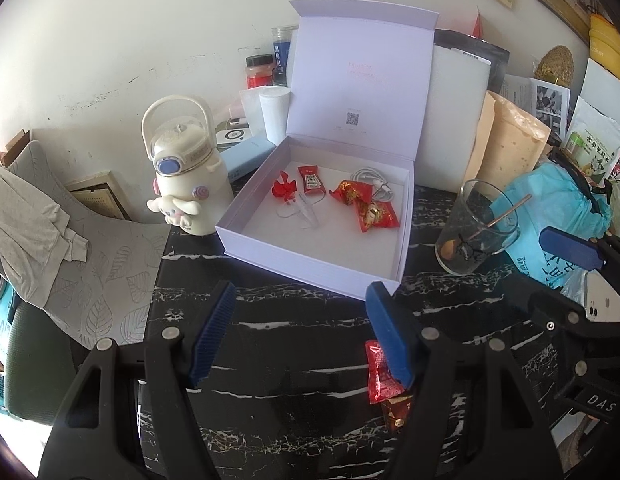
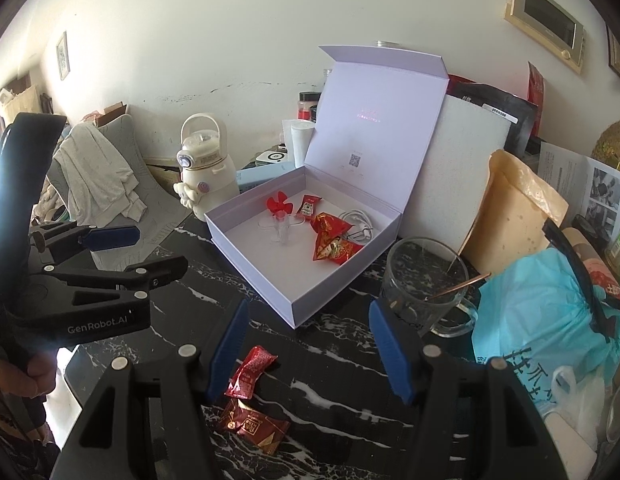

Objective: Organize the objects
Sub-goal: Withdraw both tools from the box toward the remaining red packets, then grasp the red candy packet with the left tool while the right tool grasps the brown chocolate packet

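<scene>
An open lavender box [image 1: 310, 264] [image 2: 270, 280] stands on the black marble table with its lid upright. Inside lie a red fan [image 1: 284, 188], a red sachet [image 1: 308, 178], red candy packets [image 1: 361, 204], a white cable [image 1: 373, 180] and a clear plastic piece. In front of the box, a red candy packet [image 2: 252, 372] [image 1: 379, 372] and a dark red packet [image 2: 254, 420] [image 1: 397, 416] lie on the table. My right gripper [image 2: 310, 344] [image 1: 545, 272] is open just above them, the red packet by its left finger. My left gripper [image 1: 302, 336] [image 2: 150, 250] is open and empty, with the packets behind its right finger.
A glass mug with a spoon [image 1: 475, 232] [image 2: 425, 288] stands right of the box, beside a blue plastic bag [image 2: 541, 312] and a brown pouch [image 2: 509, 216]. A cream bottle [image 1: 186, 168] is left of the box. A phone [image 1: 601, 304] lies at the right.
</scene>
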The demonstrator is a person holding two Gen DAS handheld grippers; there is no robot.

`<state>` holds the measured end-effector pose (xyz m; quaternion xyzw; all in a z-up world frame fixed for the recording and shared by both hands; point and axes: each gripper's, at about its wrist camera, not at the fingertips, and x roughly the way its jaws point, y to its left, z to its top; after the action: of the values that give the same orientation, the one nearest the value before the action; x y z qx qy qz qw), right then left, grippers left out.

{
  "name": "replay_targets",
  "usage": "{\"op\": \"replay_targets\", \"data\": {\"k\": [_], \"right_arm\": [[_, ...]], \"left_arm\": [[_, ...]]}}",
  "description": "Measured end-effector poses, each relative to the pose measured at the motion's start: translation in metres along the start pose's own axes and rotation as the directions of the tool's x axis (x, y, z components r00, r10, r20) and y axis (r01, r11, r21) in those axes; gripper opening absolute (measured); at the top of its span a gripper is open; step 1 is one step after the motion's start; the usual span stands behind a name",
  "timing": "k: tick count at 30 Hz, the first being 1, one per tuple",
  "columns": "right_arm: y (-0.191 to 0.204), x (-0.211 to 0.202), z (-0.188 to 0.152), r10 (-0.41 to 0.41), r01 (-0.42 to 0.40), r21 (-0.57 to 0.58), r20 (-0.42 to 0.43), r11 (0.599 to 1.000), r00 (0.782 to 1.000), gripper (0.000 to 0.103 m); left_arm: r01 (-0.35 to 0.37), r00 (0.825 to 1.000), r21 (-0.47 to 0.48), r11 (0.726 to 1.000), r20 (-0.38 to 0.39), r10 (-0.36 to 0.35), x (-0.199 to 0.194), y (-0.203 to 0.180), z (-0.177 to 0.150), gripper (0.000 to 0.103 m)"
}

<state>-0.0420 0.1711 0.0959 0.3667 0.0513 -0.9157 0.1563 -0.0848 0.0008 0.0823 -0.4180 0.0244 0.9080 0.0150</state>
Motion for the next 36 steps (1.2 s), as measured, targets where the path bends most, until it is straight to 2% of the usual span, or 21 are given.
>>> {"op": "replay_targets", "data": {"k": [19,32,36], "right_arm": [[-0.001,0.02,-0.066,0.039,-0.043,-0.046,-0.086,0.998,0.996,0.063],[-0.001,0.045,-0.099,0.107,-0.127,-0.126,-0.156,0.984,0.982,0.063],[0.001,0.052,-0.105,0.146,-0.174,-0.158,-0.177,0.972,0.973,0.063]], "left_arm": [[0.034,0.997,-0.028,0.999,-0.068,-0.036,0.022,-0.013,-0.053,0.067],[0.061,0.99,-0.032,0.998,-0.121,-0.065,0.049,-0.022,-0.079,0.067],[0.069,0.988,-0.026,0.997,-0.133,-0.072,0.058,-0.027,-0.082,0.067]]}}
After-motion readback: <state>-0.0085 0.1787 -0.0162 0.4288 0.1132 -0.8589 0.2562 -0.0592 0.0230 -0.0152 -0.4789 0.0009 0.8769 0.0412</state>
